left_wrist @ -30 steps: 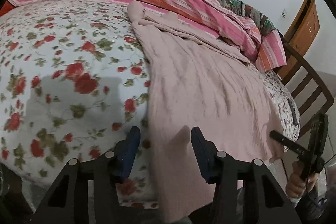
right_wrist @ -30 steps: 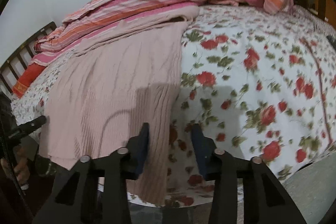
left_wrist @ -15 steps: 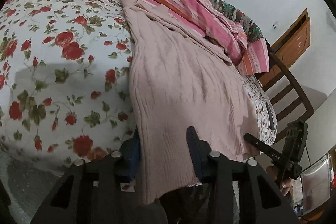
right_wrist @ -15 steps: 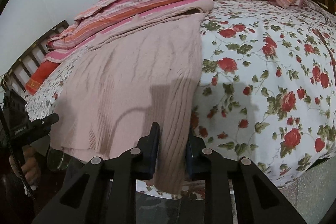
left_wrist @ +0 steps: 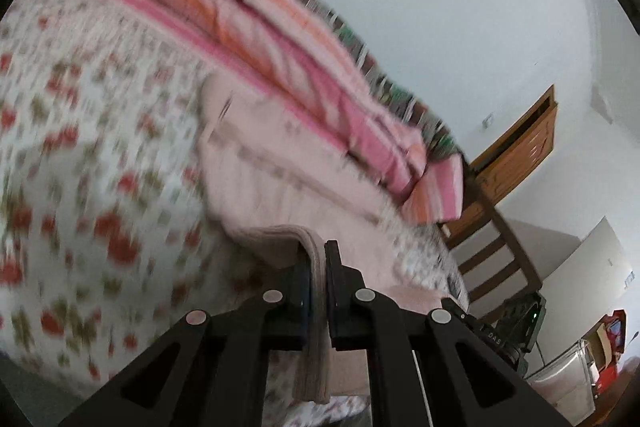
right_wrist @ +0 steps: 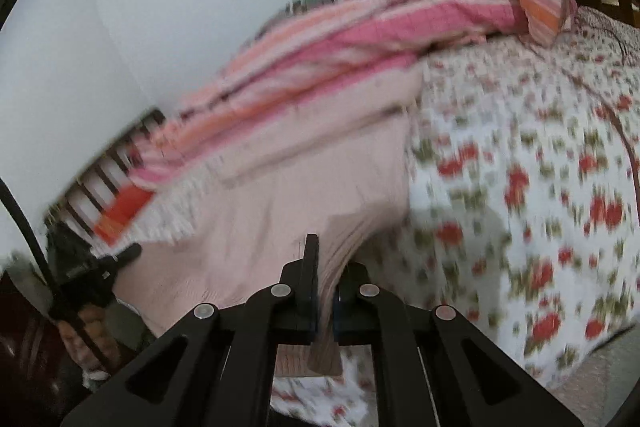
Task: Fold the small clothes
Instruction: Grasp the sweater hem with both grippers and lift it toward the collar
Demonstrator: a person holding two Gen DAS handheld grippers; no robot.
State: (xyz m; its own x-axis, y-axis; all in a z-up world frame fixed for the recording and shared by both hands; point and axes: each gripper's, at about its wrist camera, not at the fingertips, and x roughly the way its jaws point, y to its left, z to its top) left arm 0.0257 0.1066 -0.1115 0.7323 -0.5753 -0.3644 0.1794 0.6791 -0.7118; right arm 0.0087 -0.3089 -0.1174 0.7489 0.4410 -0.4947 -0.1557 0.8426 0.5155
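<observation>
Floral bed (left_wrist: 88,147) ahead, both my fingers (left_wrist: 316,267) (right_wrist: 326,279) pinch the pink knit's (left_wrist: 280,187) hem corners; I'd lift evenly, keeping it taut.

A second ago both grippers stood open around the pink sweater's (left_wrist: 280,195) hem. Now the left gripper (left_wrist: 318,267) and right gripper (right_wrist: 326,279) have clamped it and lifted it off the bed (left_wrist: 80,147).

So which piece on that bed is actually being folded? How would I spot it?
Start at the bed's white sheet with red roses. Below the heaped pink and orange striped quilt lies a plain pale pink ribbed knit garment, its near hem pinched by the left gripper and right gripper. It alone has no pattern.
</observation>
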